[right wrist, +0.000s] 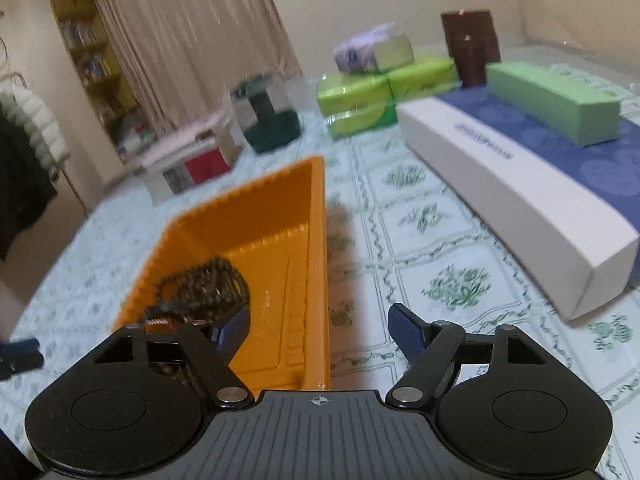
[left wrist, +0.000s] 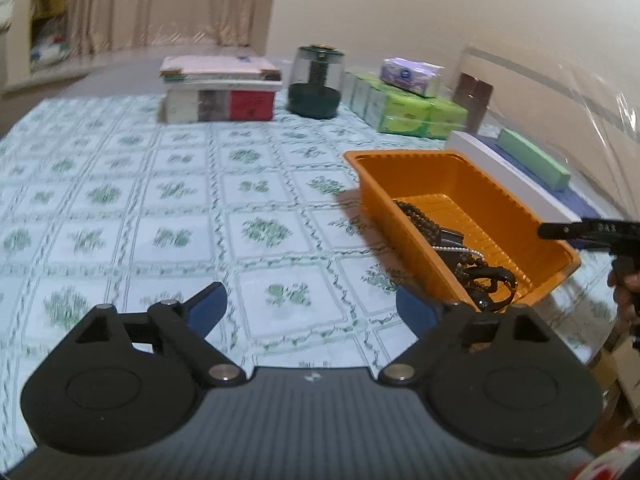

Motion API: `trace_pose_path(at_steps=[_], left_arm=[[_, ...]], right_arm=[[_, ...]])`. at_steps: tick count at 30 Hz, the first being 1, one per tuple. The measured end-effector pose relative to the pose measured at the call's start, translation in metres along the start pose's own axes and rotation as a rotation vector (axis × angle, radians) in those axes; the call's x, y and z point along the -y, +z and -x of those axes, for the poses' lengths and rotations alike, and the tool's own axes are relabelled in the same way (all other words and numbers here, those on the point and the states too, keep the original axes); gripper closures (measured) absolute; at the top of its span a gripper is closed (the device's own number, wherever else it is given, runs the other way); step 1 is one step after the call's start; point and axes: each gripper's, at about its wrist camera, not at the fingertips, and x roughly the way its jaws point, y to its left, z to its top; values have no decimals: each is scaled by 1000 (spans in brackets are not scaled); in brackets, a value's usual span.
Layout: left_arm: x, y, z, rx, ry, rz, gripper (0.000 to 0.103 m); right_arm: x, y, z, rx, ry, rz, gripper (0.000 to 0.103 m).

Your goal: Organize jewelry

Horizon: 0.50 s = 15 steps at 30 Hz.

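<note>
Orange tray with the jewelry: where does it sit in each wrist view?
Left wrist: orange tray right of centre, running toward the lower right, beads heaped at its near end.
Right wrist: orange tray centre-left, just ahead of the left jaw.
Shared landmark: green tissue packs behind it.

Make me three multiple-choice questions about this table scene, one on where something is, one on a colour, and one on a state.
1. Where is the jewelry?
A. In the tray
B. On the white box
C. On the tissue packs

2. What colour is the tray?
A. Blue
B. Orange
C. Pink

3. How is the left gripper?
A. Shut on beads
B. Shut on the tray rim
C. Open, holding nothing

Answers: 1 A, the beads and chains lie inside the tray. 2 B, its walls are orange in both views. 3 C, its fingers stand wide apart over bare tablecloth.
</note>
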Motion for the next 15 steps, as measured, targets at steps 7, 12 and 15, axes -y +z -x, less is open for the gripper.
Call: trace_pose_path(at_steps=[7, 12, 15], left_arm=[[-11, -12, 24, 1, 30, 122, 1], [-3, -23, 39, -12, 33, 125, 1], [2, -29, 45, -38, 48, 136, 1]], right_arm=[[-44, -18, 49, 33, -119, 31, 23], [-96, -43, 59, -81, -113, 105, 21], [-118, -57, 60, -121, -131, 125, 21]])
